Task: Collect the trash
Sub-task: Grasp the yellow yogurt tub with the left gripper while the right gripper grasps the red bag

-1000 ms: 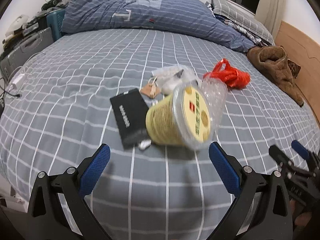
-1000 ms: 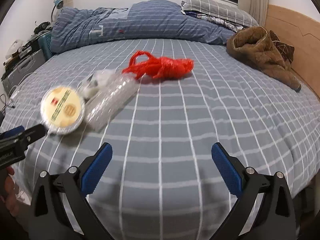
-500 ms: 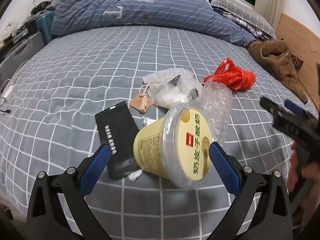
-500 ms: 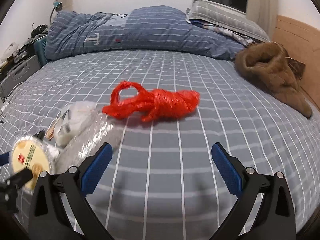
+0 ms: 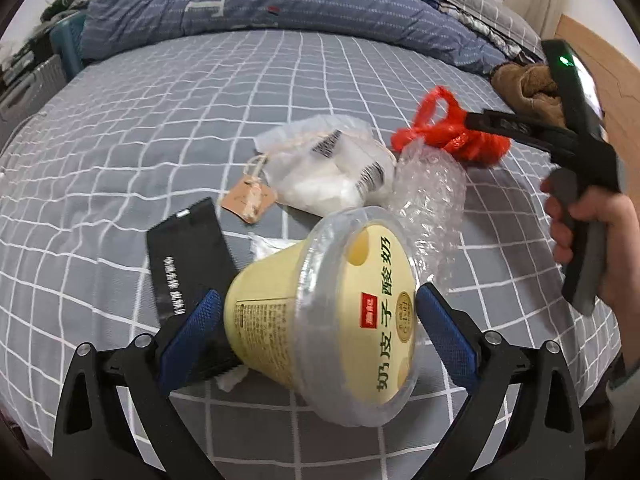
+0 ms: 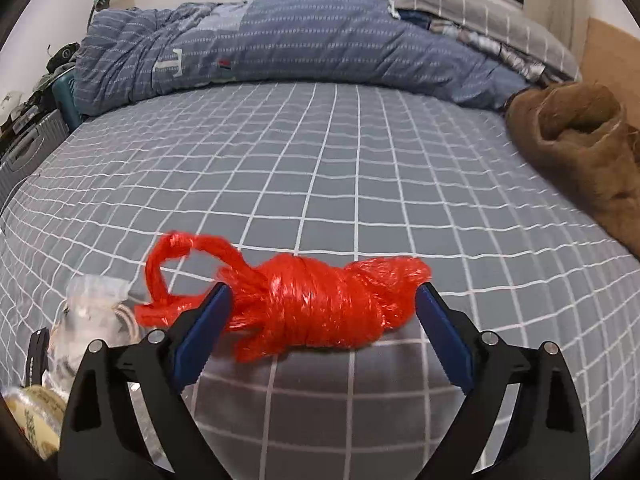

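A yellow yogurt cup with a clear lid lies on its side on the grey checked bed. My left gripper is open with its blue pads on either side of the cup. A knotted red plastic bag lies between the open pads of my right gripper; the bag also shows in the left wrist view, with the right gripper's finger over it. Beside the cup lie a black packet, bubble wrap, a white plastic bag and a brown paper tag.
A blue striped duvet and pillows are heaped at the head of the bed. A brown garment lies at the right by the wooden headboard. Cases and clutter stand off the bed's left edge.
Both grippers have moved forward and down. The left now straddles the yogurt cup; the right, which faced open bed, now straddles the red bag. Both stay open.
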